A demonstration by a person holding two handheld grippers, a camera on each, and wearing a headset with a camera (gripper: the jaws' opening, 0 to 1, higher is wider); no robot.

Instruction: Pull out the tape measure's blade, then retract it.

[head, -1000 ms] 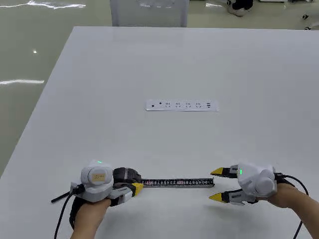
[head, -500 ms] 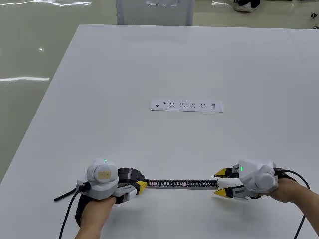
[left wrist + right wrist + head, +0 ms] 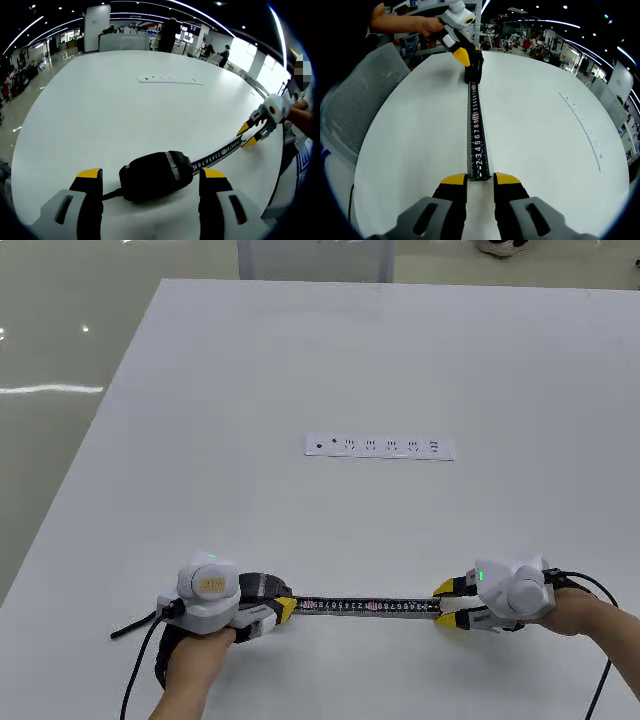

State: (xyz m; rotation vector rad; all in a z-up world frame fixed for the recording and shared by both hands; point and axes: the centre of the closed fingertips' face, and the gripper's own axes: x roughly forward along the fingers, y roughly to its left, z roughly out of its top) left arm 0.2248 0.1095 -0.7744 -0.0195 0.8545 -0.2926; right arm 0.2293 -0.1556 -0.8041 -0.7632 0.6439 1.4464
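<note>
The black tape measure case [image 3: 262,589] lies near the table's front edge, and its blade [image 3: 366,606] is drawn out to the right, flat on the white table [image 3: 300,370]. My left gripper [image 3: 268,612] brackets the case [image 3: 156,175]; its jaws stand apart, with a gap on the left side. The fingers [image 3: 90,176] sit level with the case. My right gripper [image 3: 441,604] is shut on the blade's end [image 3: 479,174]. Along the numbered blade [image 3: 476,120], the right gripper view shows the case [image 3: 473,70] and the left gripper [image 3: 461,54]. The right gripper [image 3: 248,135] is at the blade's far end in the left gripper view.
A white power strip [image 3: 380,447] lies across the table's middle, also the power strip [image 3: 170,80] in the left gripper view. A grey mesh chair [image 3: 365,100] stands off the table's near side. Cables trail from both grippers over the front edge.
The right gripper's jaws, wide apart a second ago, have narrowed and shut on the blade's end. The left gripper and case have held still.
</note>
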